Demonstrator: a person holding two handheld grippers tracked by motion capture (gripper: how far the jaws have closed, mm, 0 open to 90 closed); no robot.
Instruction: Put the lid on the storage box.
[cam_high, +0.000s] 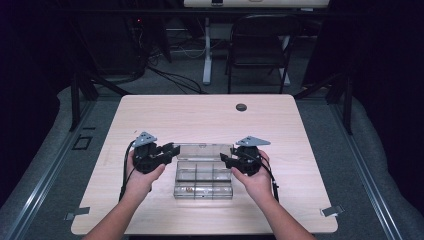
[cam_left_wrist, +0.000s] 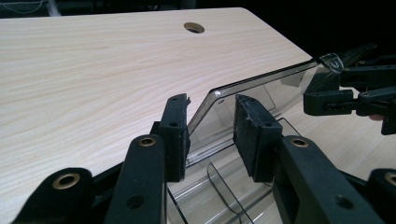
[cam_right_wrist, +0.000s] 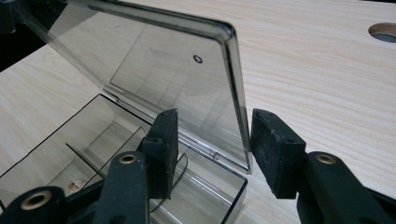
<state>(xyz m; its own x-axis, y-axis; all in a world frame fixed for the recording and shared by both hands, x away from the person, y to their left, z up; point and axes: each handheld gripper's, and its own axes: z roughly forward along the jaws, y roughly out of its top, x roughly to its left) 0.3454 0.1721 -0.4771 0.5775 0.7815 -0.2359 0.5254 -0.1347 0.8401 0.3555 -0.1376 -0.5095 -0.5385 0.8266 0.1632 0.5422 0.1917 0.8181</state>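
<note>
A clear plastic compartment box (cam_high: 204, 186) lies on the wooden table (cam_high: 200, 117) with its lid (cam_high: 202, 150) raised. My left gripper (cam_high: 172, 150) is at the lid's left end. In the left gripper view the lid's edge (cam_left_wrist: 205, 116) stands between the jaws of my left gripper (cam_left_wrist: 210, 126); it is close to the left pad and the jaws are open. My right gripper (cam_high: 225, 160) is at the lid's right end. The right gripper view shows the lid's edge (cam_right_wrist: 236, 93) between the open jaws of my right gripper (cam_right_wrist: 212, 140), with a gap on both sides. A small brass-coloured item (cam_right_wrist: 74, 185) lies in one compartment.
A round cable hole (cam_high: 241, 107) sits in the table's far middle. Beyond the table stand a folding chair (cam_high: 260, 45) and a white desk leg (cam_high: 206, 50), with cables on the floor. Bare tabletop surrounds the box.
</note>
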